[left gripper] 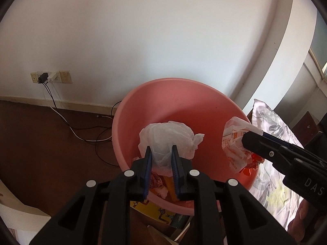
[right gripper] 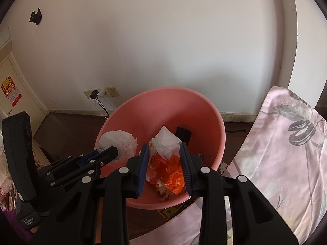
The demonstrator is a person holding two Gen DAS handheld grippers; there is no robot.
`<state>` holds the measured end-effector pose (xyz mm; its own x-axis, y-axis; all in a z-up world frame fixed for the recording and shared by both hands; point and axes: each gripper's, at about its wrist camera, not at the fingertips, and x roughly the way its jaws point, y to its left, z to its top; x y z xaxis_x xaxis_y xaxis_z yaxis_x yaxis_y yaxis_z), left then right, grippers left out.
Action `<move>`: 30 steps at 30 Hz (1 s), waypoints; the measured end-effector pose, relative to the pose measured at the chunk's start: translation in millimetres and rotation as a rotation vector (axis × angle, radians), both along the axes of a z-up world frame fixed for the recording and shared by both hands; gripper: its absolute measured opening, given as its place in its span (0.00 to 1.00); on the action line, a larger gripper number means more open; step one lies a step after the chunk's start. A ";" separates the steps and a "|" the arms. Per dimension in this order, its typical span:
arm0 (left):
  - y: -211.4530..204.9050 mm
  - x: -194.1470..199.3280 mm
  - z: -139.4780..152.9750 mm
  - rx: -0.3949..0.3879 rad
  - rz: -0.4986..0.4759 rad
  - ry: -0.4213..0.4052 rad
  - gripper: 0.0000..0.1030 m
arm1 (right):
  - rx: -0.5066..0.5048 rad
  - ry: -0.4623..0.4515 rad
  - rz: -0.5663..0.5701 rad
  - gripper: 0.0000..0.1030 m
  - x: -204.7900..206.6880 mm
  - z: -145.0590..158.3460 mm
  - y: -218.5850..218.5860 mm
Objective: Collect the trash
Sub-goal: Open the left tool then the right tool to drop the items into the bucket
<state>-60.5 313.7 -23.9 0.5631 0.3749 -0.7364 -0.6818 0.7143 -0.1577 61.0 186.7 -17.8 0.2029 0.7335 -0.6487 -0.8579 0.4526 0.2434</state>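
Deposit step: left gripper (left gripper: 161, 153) pinching white plastic bag (left gripper: 167, 136), right gripper (right gripper: 164, 153) pinching orange wrapper (right gripper: 167, 167), both over pink basin (left gripper: 163, 94). Next, likely: spreading jaws, dropping both.

The basin (left gripper: 163, 94) stands on the floor (left gripper: 51, 132), just before the wall (left gripper: 143, 30). Over its inside, the left gripper (left gripper: 161, 163) has the plastic wad (left gripper: 165, 138) between its fingers, and the right gripper (right gripper: 164, 163) has the wrapper (right gripper: 165, 163) between its own, to the right of the wad. More scraps (left gripper: 159, 185) lie in the basin's bottom, and a dark ridged piece (right gripper: 183, 135) rests against its far inner side. Right of the basin lies the pillow (right gripper: 286, 153), close beside its rim. Left of the basin and behind it, the sockets (left gripper: 51, 77) sit low on the wall, and cables (left gripper: 81, 130) trail from them across the floor to the basin's left side. A printed sheet (left gripper: 159, 212) lies under the basin's near edge.
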 end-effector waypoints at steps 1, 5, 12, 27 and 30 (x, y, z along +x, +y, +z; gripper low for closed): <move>0.6 -0.3 -0.3 -0.002 0.002 0.001 0.18 | 0.000 0.000 0.000 0.30 -1.2 0.2 0.7; 1.4 -1.5 0.4 -0.008 0.010 -0.005 0.30 | -0.002 -0.001 0.002 0.30 -1.3 -0.1 2.1; -2.2 -3.8 6.1 0.017 0.003 -0.021 0.41 | -0.008 -0.006 0.009 0.30 -2.9 -1.4 5.7; -0.5 -8.9 11.7 0.025 0.017 -0.027 0.44 | -0.002 0.009 0.028 0.31 -3.3 -3.1 14.8; -0.3 -9.4 12.2 0.024 0.018 -0.028 0.44 | 0.000 0.021 0.027 0.32 0.5 -3.5 14.3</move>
<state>-69.9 313.5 -11.7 0.5763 0.4027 -0.7111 -0.6900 0.7060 -0.1593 61.5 201.1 -21.3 0.1695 0.7386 -0.6525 -0.8644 0.4295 0.2616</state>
